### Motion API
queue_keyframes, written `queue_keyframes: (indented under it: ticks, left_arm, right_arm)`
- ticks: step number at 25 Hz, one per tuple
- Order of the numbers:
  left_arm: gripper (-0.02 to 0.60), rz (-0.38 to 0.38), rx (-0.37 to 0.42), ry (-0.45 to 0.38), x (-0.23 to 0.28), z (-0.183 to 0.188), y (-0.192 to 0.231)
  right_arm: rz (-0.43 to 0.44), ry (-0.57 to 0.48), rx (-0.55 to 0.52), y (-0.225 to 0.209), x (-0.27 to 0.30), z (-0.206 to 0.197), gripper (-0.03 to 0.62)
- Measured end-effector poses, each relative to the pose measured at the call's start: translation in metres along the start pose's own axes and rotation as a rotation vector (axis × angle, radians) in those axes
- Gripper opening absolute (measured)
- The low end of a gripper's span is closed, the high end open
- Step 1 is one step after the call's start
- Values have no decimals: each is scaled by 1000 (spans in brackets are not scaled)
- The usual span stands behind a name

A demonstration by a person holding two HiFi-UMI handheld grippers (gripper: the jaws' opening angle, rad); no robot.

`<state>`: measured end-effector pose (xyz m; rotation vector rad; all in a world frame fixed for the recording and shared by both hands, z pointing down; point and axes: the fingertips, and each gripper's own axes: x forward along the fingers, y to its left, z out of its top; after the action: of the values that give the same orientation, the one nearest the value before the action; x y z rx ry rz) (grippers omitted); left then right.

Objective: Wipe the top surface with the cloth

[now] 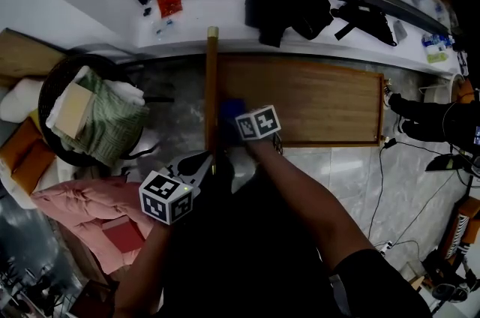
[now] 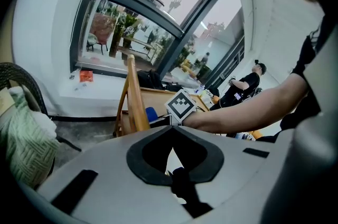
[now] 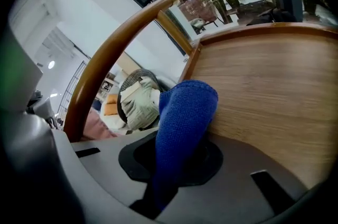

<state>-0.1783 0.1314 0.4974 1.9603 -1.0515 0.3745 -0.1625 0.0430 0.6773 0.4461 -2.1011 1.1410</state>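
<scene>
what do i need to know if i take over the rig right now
Right gripper: shut on the cloth, which lies against the top at the end by the rail.
Left gripper: fingers together, nothing between them, held off the top near the rail's near end.
Done: the cloth is gripped and on the wood. No wipe marks show, so I cannot tell how much is already wiped.
Left: probably sweep the cloth along the rest of the top, away from the rail.
</scene>
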Motion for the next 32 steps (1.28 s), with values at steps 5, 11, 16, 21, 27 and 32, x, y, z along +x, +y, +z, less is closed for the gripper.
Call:
queue_keyframes:
  ticks: [5,11,16,21,27,32]
  left_arm:
    - [9,-19,7,-2,23,8,-25]
    - [9,-60,38,17,62,16,-62]
    - [9,-108,79,57,99,17,-95]
    - [9,-152,108,88,136,18,-131]
    - [9,-184,131,102,171,20,-164]
    - [9,-208,141,100,194,21,-189]
  right_arm:
    - [-16,36,23,-30,-26,-12,55]
    - [-47,16,102,-93,-88,-30,55]
    - [-107,-19,132,-148,-146,-48,55]
    - [-172,-53,151,-197,-201,-65,55]
    - [-257,-86,161,-251,-261,-85,55]
    - [-369,-94,153,-292,-309,-99,55]
